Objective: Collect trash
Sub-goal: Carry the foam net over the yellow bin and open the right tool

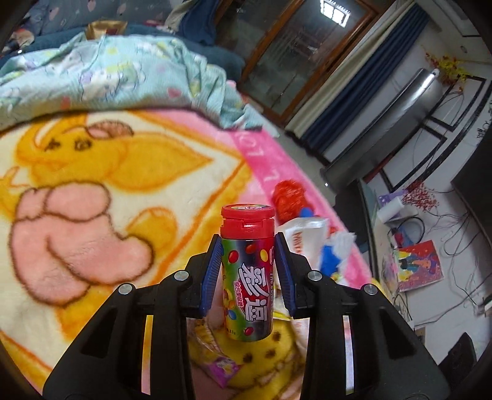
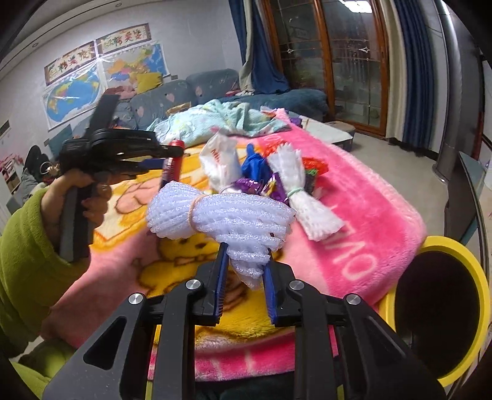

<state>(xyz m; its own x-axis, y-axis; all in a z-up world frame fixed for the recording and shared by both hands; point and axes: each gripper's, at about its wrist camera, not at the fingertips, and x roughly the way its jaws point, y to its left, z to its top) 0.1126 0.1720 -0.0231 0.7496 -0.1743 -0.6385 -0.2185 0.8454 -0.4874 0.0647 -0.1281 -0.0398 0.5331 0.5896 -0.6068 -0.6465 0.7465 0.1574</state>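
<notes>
The right claw (image 2: pixel 244 261), clamped on a banded foam-net bundle (image 2: pixel 221 215) lying crosswise, sits nearest the yellow bin (image 2: pixel 479 295) at its four o'clock, while the left claw (image 1: pixel 247 270) pinches an upright candy bottle (image 1: pixel 248 270).

Both views are evenly, softly lit; a ceiling lamp (image 1: pixel 334 11) is reflected in glass, edges are bent by fisheye, and slight motion blur is seen.

Yellow bin (image 2: pixel 455 246) cut off at 4 o'clock edge. Candy bottle (image 2: pixel 172 163) mostly hidden behind left gripper (image 2: pixel 166 157). Small pink wrapper (image 1: pixel 221 369) at 6 o'clock, print unreadable. Trash pile (image 1: pixel 310 240) blurred.
</notes>
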